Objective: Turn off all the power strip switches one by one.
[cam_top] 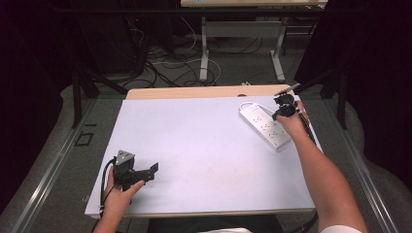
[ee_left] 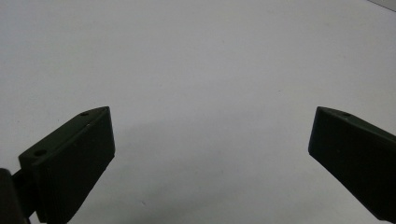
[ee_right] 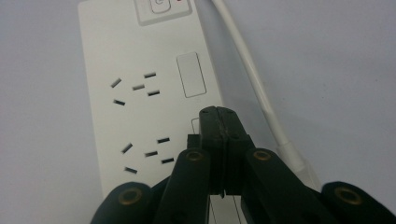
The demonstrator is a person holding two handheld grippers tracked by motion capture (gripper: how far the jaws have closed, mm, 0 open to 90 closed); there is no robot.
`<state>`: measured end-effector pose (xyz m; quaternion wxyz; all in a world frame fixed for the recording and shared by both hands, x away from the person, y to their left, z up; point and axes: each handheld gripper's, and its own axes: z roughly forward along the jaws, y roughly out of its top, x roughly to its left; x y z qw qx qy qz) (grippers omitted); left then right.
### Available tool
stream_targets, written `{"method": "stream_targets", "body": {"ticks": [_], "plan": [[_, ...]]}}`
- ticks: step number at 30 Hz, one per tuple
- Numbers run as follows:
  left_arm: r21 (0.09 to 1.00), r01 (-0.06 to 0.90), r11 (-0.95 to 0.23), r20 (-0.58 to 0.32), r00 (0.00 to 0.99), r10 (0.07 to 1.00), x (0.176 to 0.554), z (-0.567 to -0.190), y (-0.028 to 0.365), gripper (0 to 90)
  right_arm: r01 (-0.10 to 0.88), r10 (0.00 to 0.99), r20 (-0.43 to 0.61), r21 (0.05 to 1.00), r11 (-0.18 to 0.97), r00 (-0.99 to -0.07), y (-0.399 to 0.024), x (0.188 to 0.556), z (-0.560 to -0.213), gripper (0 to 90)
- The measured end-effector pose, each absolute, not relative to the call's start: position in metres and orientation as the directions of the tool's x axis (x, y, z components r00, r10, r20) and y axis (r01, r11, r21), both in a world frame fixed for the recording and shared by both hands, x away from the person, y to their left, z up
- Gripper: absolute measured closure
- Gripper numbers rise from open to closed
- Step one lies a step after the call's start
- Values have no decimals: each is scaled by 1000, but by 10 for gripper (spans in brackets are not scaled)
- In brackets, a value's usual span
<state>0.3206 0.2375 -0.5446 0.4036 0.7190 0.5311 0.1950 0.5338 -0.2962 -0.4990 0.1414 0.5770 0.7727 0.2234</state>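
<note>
My left hand (cam_top: 119, 194) rested low at the near left of the white table (cam_top: 204, 155), palm around the left gripper (cam_top: 148, 172), whose jaws stood wide apart with nothing between them, aimed right across bare surface. My right arm reached far forward to the far right corner, where the right gripper (ee_right: 223, 116) had its jaws pressed together, empty, tips poised over the power strip (cam_top: 265, 127); whether they touched it I could not tell. The middle and near part of the table lay open. The strip sat close to the right edge, its long axis running diagonally from far left to near right, sockets facing up. Its white cable (ee_right: 252, 74) left the switch end beside it.
</note>
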Motion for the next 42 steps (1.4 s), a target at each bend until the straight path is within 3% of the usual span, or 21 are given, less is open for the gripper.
{"method": "stream_targets", "body": {"ticks": [42], "plan": [[796, 594, -119, -135, 366, 921, 319, -544, 238, 4, 828, 956, 29, 508, 237, -292, -299, 529, -510, 900]]}}
